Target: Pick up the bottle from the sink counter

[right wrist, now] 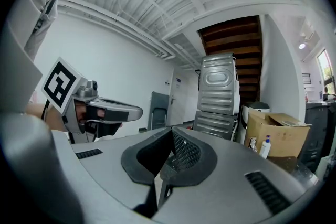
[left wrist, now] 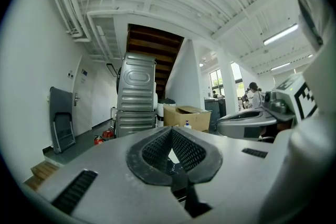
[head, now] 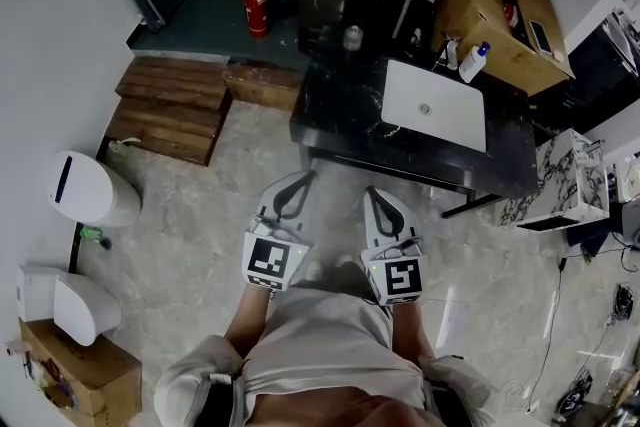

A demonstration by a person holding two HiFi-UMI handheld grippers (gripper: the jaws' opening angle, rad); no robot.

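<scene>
The left hand-held gripper (head: 306, 176) was clenched on nothing, its jaws pressed together at the tips. The right hand-held gripper (head: 371, 190) was likewise closed and empty. Both were held side by side close to the person's body, over the pale floor (head: 200, 225), well short of the dark tabletop (head: 340, 105). The bottle (head: 472, 62), white with a blue cap, stood upright at the tabletop's far right corner, just behind the white sink (head: 420, 85) and beside a cardboard box (head: 490, 10), untouched and well apart from both grippers.
</scene>
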